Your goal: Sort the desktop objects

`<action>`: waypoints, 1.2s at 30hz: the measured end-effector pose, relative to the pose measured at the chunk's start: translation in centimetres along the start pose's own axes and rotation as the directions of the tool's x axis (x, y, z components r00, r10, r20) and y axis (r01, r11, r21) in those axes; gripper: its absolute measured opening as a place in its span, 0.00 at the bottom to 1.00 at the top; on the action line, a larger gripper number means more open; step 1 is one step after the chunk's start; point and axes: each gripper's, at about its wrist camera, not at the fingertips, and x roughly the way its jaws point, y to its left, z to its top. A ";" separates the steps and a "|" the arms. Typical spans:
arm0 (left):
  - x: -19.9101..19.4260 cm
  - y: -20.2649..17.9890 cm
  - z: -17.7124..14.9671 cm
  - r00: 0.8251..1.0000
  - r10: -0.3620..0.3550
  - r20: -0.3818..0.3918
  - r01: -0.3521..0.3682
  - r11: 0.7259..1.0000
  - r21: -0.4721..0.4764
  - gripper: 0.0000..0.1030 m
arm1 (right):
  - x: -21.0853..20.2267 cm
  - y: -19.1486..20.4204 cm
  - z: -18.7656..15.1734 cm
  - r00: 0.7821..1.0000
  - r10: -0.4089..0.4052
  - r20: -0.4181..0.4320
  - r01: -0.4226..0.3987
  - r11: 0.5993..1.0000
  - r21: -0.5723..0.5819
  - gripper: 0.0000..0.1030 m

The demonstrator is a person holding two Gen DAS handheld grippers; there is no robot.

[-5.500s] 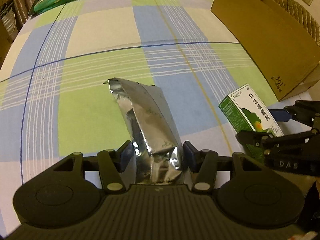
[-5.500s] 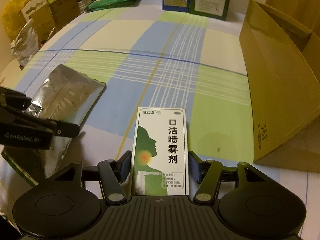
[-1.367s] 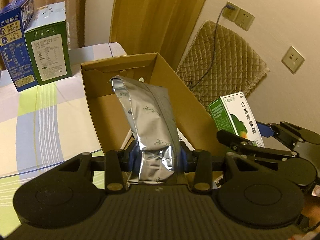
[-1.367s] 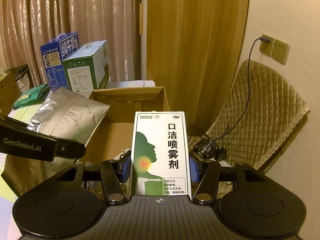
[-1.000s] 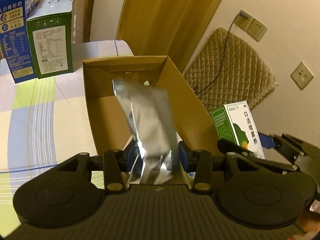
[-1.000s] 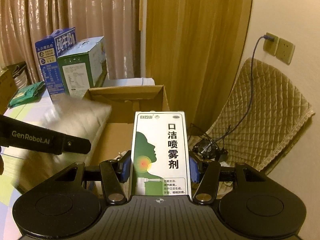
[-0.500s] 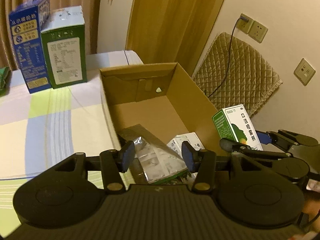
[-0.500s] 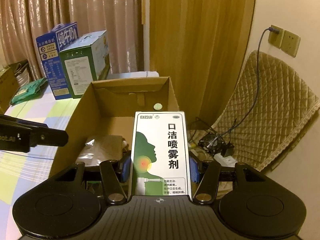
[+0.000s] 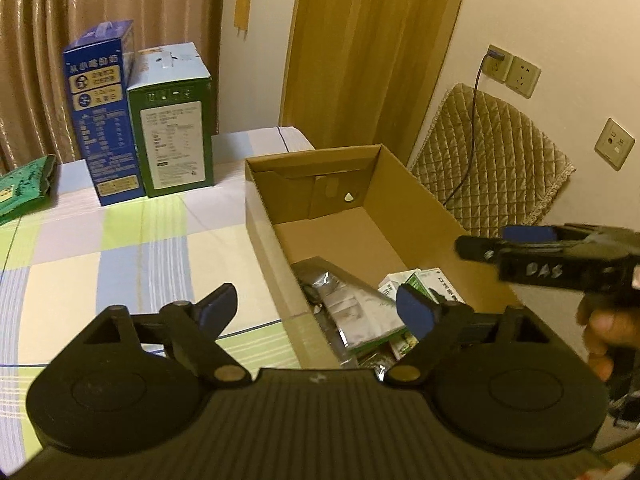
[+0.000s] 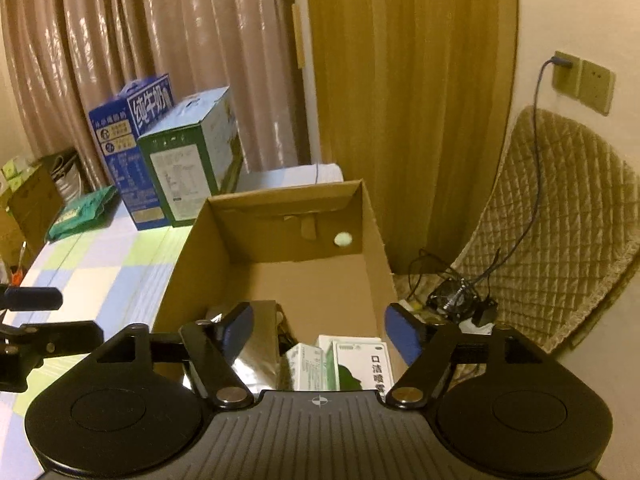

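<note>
Both tools are over the open cardboard box (image 9: 416, 200) at the desk's right edge. The left hand-held gripper (image 9: 316, 306) has its jaws spreading wide, nothing between the blue pads (image 9: 414, 312); beneath them lies the silver foil pouch (image 9: 352, 308), flat on the box floor at the near end. The right hand-held gripper (image 10: 318, 330) is opening too, pads clear of everything, and the green-and-white spray box (image 10: 362, 366) sits below it inside the carton, just beside a second small white-green pack (image 10: 306, 368).

Around them: the checked cloth on the desk (image 9: 120, 256), with a tall blue carton (image 9: 102, 108) and a green carton (image 9: 174, 120) standing side by side at the far edge, against the curtain (image 10: 160, 40). A flat green packet (image 9: 24, 192) lies far left, cut off by the frame. Right of the box, a quilted cushion (image 9: 488, 156) leans on the wall below the sockets (image 9: 516, 72), a cable running down it.

From the left wrist view the right tool crosses the box's right wall, blurred, and a few fingers (image 9: 600, 332) of the person show behind it. The near end of the box is covered by both gripper bodies, so how many small packs lie there I cannot tell. The printing on the spray box is partly hidden.
</note>
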 end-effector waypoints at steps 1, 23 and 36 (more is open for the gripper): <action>-0.3 0.1 -0.4 1.000 0.003 0.006 -0.003 1.000 0.000 0.87 | -0.5 -0.1 -0.3 1.000 -0.003 0.003 0.003 1.000 0.003 0.74; -11.8 -3.7 -8.8 0.994 0.103 0.036 -0.100 0.991 -0.085 0.99 | -14.3 4.1 -7.7 0.998 -0.058 0.029 0.060 0.997 -0.052 0.98; -18.0 -7.5 -11.4 0.993 0.100 0.066 -0.094 0.992 -0.087 0.99 | -20.6 5.1 -11.0 0.995 -0.090 0.036 0.090 0.996 -0.001 0.98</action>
